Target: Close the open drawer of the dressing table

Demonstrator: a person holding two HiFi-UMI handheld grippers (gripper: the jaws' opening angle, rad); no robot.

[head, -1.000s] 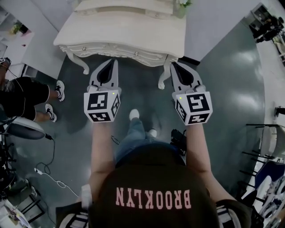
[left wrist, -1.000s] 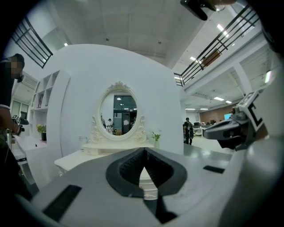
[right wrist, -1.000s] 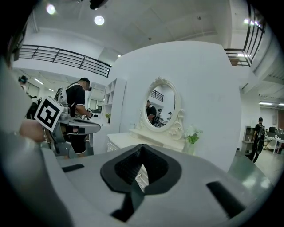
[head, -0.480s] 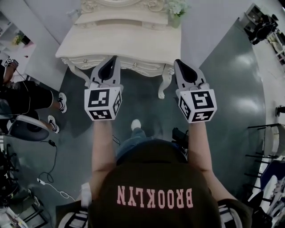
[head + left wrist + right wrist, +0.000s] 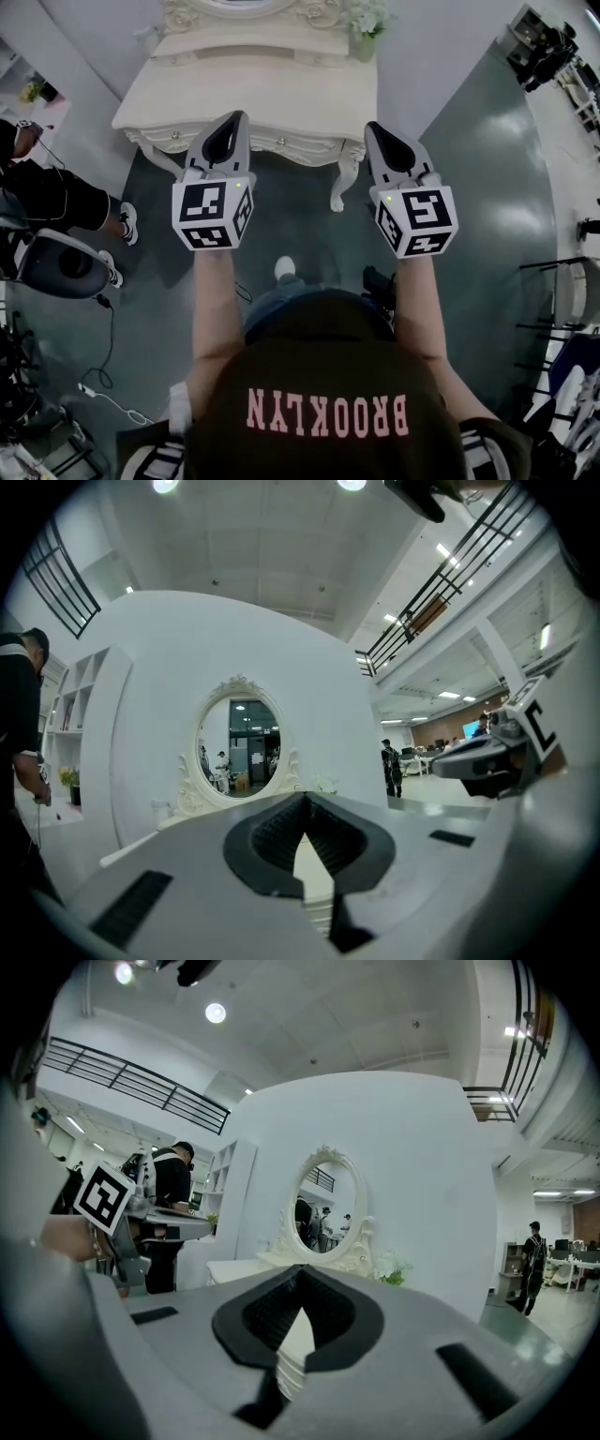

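The cream dressing table [image 5: 253,89] stands ahead against the white wall, its carved front apron [image 5: 291,142] facing me. From above I cannot make out a drawer standing out of it. My left gripper [image 5: 235,118] is shut and empty, its tip over the table's front edge left of the middle. My right gripper [image 5: 374,128] is also shut and empty, near the table's front right leg [image 5: 340,183]. In the left gripper view the left gripper [image 5: 302,800] points level at the oval mirror [image 5: 239,745]. In the right gripper view the right gripper [image 5: 298,1273] also faces the mirror [image 5: 323,1206].
A vase of flowers [image 5: 365,19] stands at the table's back right. A person in black [image 5: 52,197] and a round grey stool [image 5: 56,267] are at the left. Cables [image 5: 103,370] lie on the dark floor. Racks [image 5: 562,281] stand at the right.
Both grippers have risen and their tips now lie over the table's front edge instead of below it. The person at the left has shifted toward the stool.
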